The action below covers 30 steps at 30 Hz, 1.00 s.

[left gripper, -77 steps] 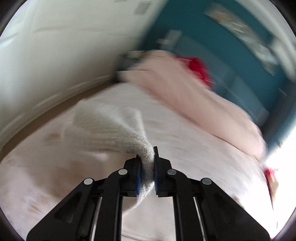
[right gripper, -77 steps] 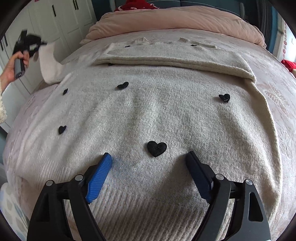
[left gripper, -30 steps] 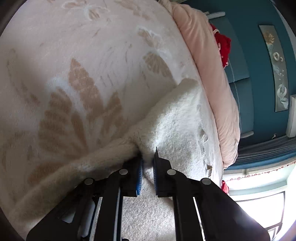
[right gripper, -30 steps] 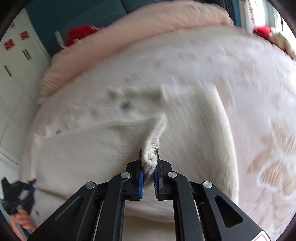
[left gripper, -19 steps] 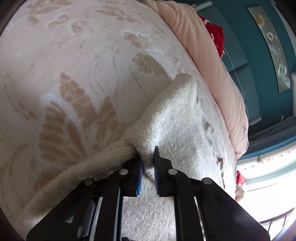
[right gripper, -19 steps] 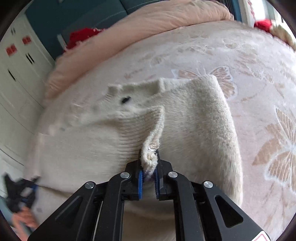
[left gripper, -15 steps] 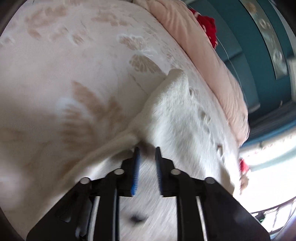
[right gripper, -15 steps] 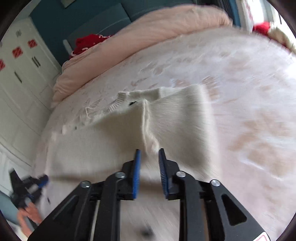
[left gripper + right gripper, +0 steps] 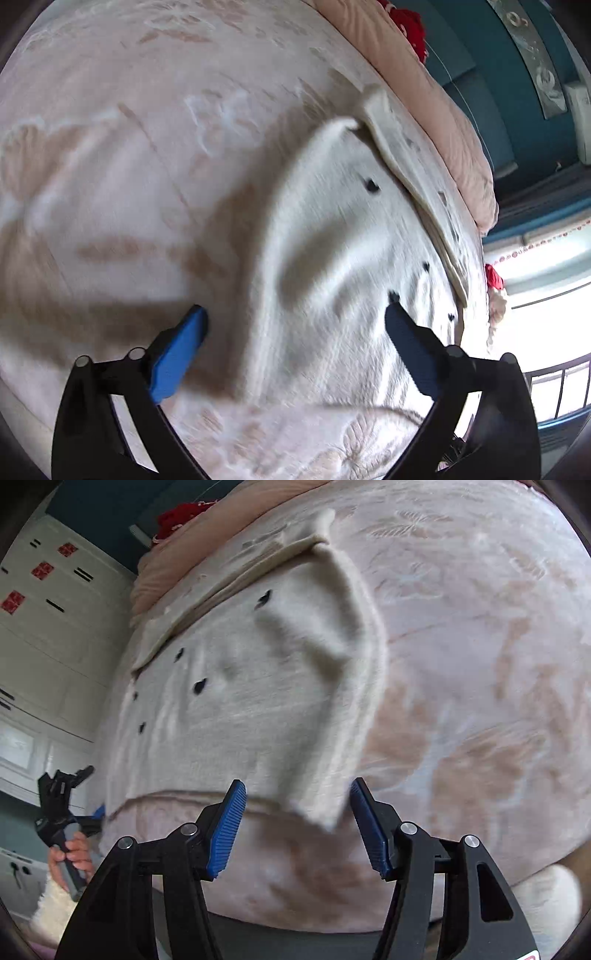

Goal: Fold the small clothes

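Your left gripper [image 9: 295, 325] and right gripper [image 9: 297, 797] are both opening and grasp nothing. The sweater [image 9: 258, 686] lies released on the bed [image 9: 480, 646], its near corner [image 9: 321, 805] just between your right gripper's blue pads [image 9: 225, 830], untouched.

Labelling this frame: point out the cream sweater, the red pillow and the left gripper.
cream sweater [image 9: 258, 716]: right wrist view, flat knit panel among the black hearts.
red pillow [image 9: 408, 24]: left wrist view, its red fabric at the headboard.
left gripper [image 9: 295, 332]: left wrist view, midway between the opening fingertips.
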Motion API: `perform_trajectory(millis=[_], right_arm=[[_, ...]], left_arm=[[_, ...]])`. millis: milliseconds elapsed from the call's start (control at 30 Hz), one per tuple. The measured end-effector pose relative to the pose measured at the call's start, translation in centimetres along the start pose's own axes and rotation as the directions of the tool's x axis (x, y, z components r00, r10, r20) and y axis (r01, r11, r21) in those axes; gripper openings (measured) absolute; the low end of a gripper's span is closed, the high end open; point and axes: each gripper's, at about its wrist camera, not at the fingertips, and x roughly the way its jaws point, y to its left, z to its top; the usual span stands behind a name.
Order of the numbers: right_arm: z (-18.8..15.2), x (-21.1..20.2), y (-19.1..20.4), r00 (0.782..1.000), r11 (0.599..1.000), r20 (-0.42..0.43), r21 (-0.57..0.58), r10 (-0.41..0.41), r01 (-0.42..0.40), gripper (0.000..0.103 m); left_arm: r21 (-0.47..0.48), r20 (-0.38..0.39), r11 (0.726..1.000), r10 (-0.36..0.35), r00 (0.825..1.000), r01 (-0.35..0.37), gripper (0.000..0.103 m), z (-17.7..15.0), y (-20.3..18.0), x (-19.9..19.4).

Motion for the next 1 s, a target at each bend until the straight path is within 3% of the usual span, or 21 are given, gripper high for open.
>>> perform_trajectory(millis=[133, 167, 200, 233, 300, 367, 467, 600, 767, 867, 1000], right_arm=[[0.7, 1.6, 1.0, 0.999, 0.997, 0.035, 0.06, 0.037, -0.039, 0.058], [0.9, 1.9, 1.2, 0.998, 0.997, 0.044, 0.072, 0.038, -0.041, 0.049], [1.2, 2.1, 1.5, 0.998, 0.996, 0.05, 0.079, 0.047, -0.051, 0.035], [1.6, 2.5, 1.8, 0.998, 0.995, 0.045, 0.086, 0.046, -0.05, 0.013], [2.0, 2.6, 2.2, 0.998, 0.994, 0.043, 0.101, 0.037, -0.041, 0.011], [2.1, 1.1, 3.3, 0.996, 0.996, 0.083, 0.076, 0.044, -0.05, 0.01], [1.8, -2.3, 4.2, 0.99, 0.997, 0.12, 0.038, 0.069, -0.074, 0.009], [0.5, -6.9, 4.8, 0.991, 0.998, 0.123, -0.046, 0.055, -0.05, 0.008], [-3.2, -9.0, 3.7, 1.0, 0.993, 0.026, -0.116, -0.006, 0.009, 0.008], [-7.3, -8.7, 1.8, 0.997, 0.992, -0.072, -0.122, -0.029, 0.02, 0.008], [-12.2, -9.1, 1.2, 0.983, 0.986, -0.176, -0.165, -0.059, 0.03, 0.008]], left_arm=[[-0.003, 0.02, 0.999, 0.039, 0.999, -0.039, 0.098, 0.2, -1.0, 1.2], [-0.008, 0.017, 0.999, 0.039, 0.999, -0.039, 0.097, 0.4, -1.3, 1.4], [-0.013, 0.003, 1.0, 0.02, 1.0, -0.019, 0.084, 0.7, -1.6, 1.6], [-0.016, -0.01, 1.0, 0.002, 1.0, -0.002, 0.049, 0.8, -1.8, 1.7], [-0.056, -0.079, 0.998, -0.005, 0.997, 0.001, 0.017, 1.0, -1.7, 2.5], [-0.104, -0.08, 0.995, -0.015, 0.997, 0.007, 0.014, 0.8, -1.3, 1.7], [-0.067, -0.048, 0.998, -0.009, 0.999, 0.006, 0.006, 0.4, -1.8, -1.4], [-0.014, -0.056, 1.0, -0.014, 0.998, 0.014, 0.006, -1.0, -1.6, -5.6], [0.046, -0.125, 0.999, 0.03, 0.992, -0.024, 0.006, -5.2, -0.3, -8.2], [0.087, -0.219, 0.994, 0.078, 0.973, -0.061, 0.006, -8.8, 0.7, -8.5], [0.174, -0.288, 0.98, 0.142, 0.947, -0.094, 0.006, -13.1, 1.1, -10.2]])
